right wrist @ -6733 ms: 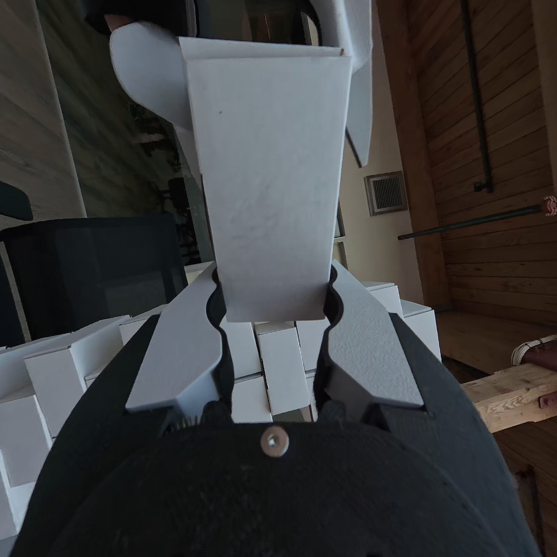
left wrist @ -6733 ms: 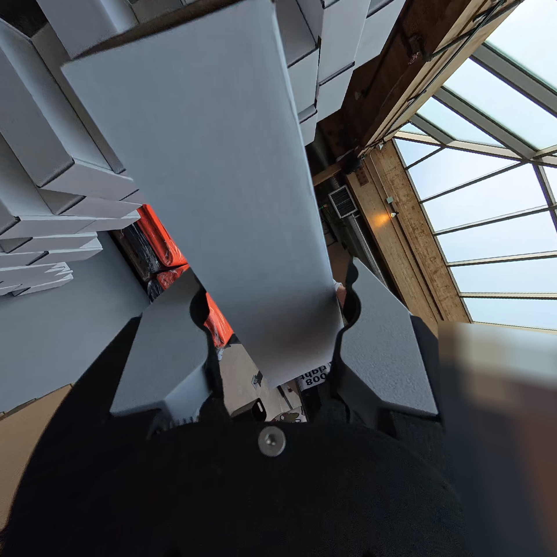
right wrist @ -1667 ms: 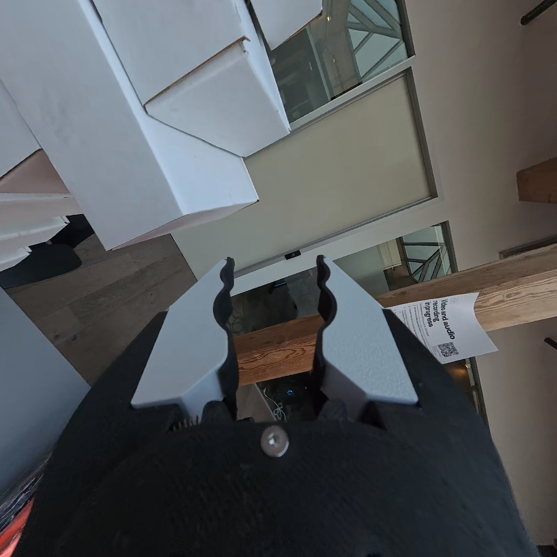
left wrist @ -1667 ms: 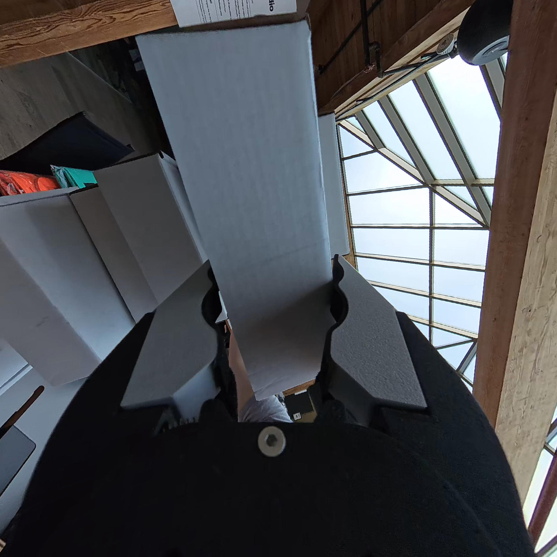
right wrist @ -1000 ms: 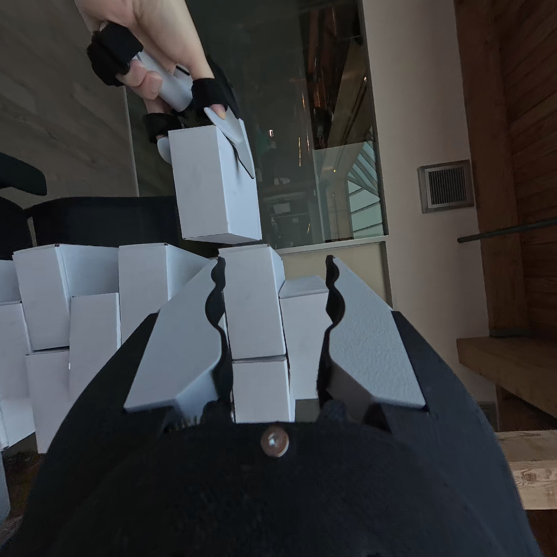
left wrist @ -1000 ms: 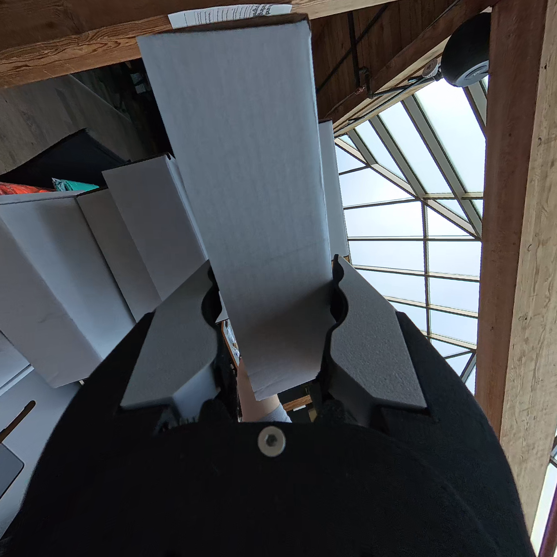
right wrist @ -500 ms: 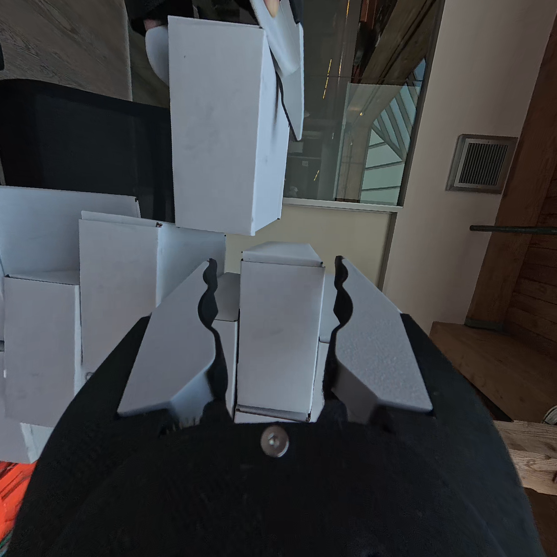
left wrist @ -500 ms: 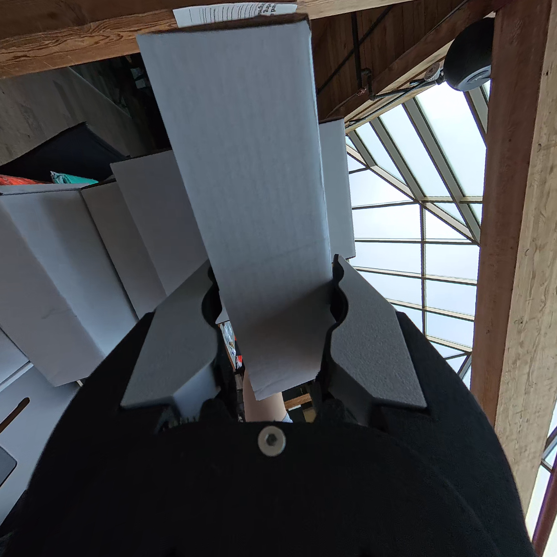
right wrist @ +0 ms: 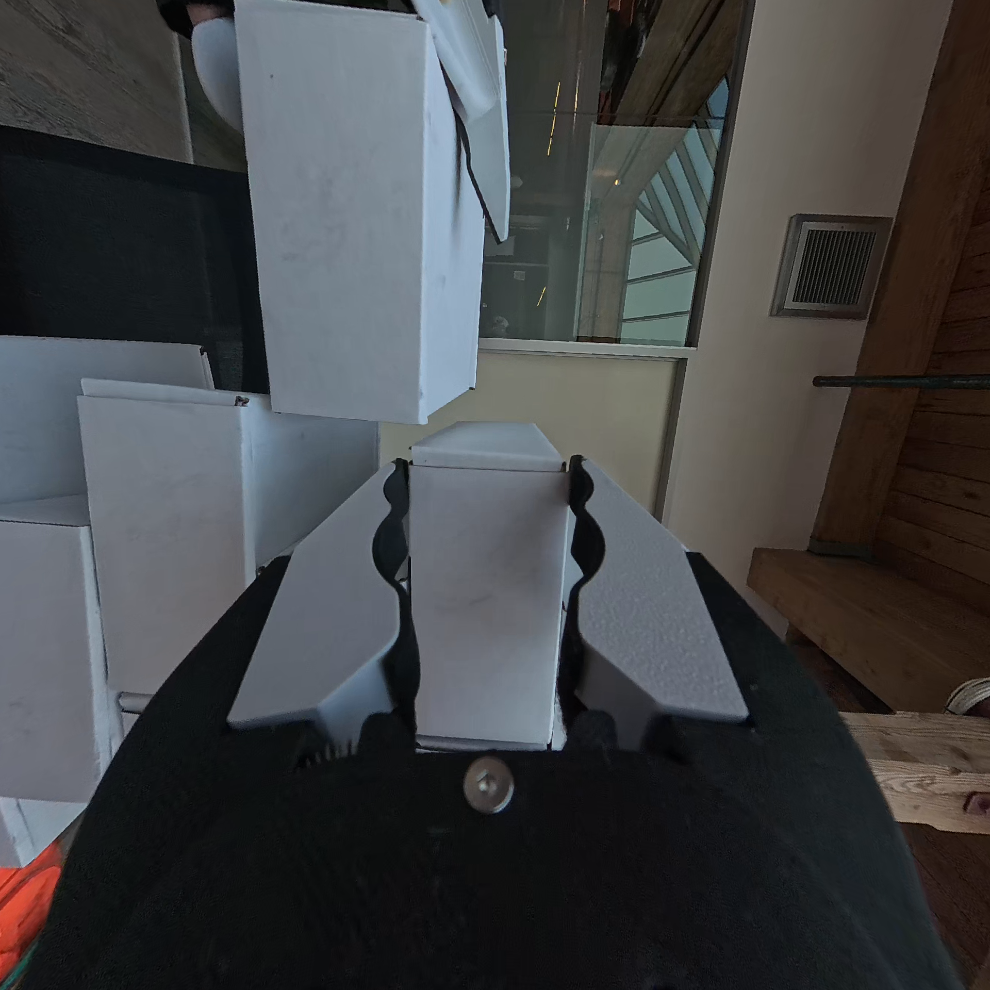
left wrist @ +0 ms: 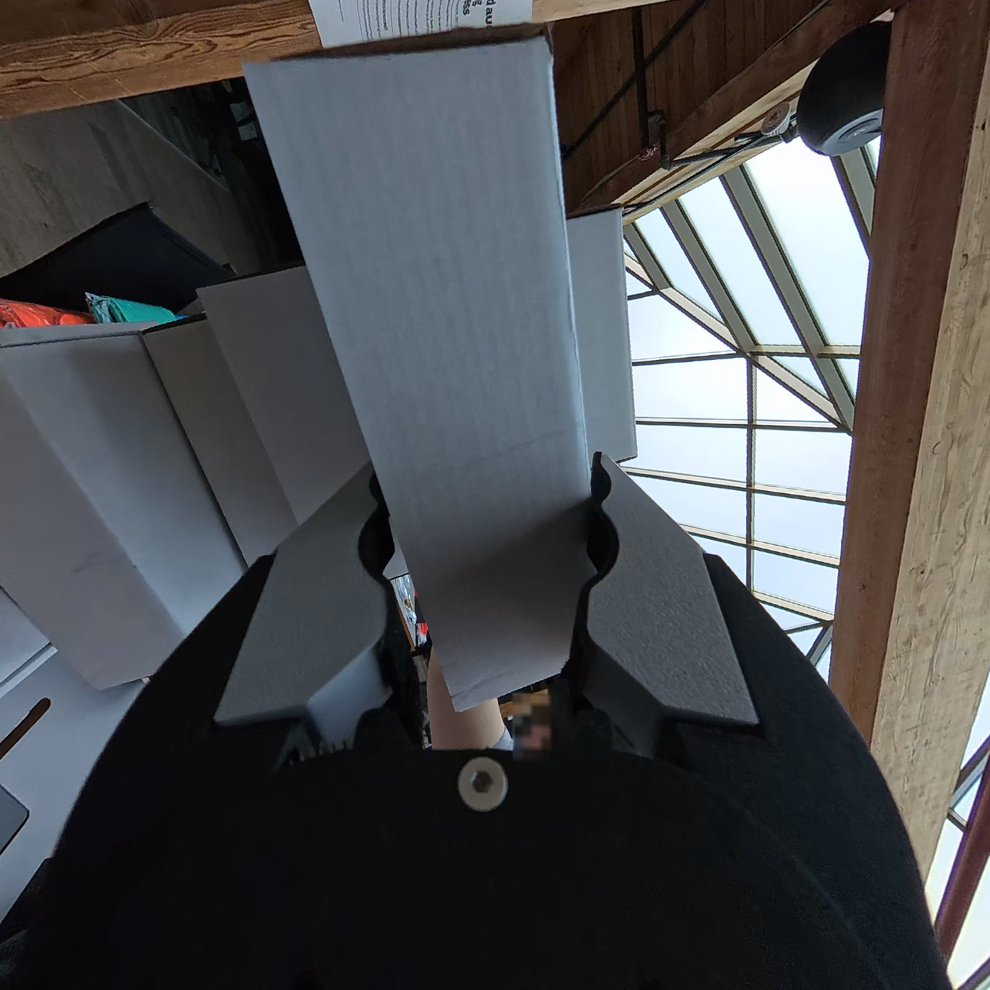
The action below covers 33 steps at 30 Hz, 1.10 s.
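My left gripper (left wrist: pixel 485 471) is shut on a long white cardboard box (left wrist: pixel 428 268), gripping its near end so the box sticks out ahead. The same box (right wrist: pixel 353 214) shows in the right wrist view, held just above the stack, with a white finger (right wrist: pixel 471 64) of the left gripper on its far end. My right gripper (right wrist: pixel 487 463) has both fingers against the sides of another white box (right wrist: pixel 485 589), which stands upright on top of the stack, right below the held box.
Several white boxes are stacked to the left (left wrist: pixel 107 482) (right wrist: pixel 160 535). Orange packages (left wrist: pixel 32 313) lie behind them. A wooden post (left wrist: pixel 937 375) stands at the right under a glass roof. A wooden bench (right wrist: pixel 857 616) and a black chair back (right wrist: pixel 107 241) flank the stack.
My right gripper let go of its earlier box, swung to the stack, moved around the top box and closed on it. My left gripper kept its box and brought it nearer the stack.
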### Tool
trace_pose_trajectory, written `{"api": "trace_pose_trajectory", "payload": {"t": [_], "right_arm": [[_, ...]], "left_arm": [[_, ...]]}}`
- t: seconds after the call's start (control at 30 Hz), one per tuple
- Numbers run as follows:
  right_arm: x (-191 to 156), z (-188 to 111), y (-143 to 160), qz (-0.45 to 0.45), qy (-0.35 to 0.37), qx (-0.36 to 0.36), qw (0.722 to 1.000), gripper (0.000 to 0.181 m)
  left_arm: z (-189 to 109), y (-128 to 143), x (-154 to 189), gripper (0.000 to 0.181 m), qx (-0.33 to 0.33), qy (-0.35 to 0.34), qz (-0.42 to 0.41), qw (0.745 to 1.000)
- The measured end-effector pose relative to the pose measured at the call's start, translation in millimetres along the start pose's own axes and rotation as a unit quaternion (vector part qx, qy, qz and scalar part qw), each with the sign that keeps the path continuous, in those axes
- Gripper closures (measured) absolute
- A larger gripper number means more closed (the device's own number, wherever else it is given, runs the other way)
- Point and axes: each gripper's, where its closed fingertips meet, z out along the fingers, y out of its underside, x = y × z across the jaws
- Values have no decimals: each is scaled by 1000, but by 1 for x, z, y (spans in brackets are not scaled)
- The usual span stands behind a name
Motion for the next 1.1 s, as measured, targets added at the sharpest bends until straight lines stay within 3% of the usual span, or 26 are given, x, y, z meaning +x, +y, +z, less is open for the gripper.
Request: {"api": "trace_pose_trajectory", "payload": {"t": [1.1], "right_arm": [[3,1,1,16,7,6,1000,121]], "left_arm": [[10,8,-2,109,-39,-7,1,999]]}}
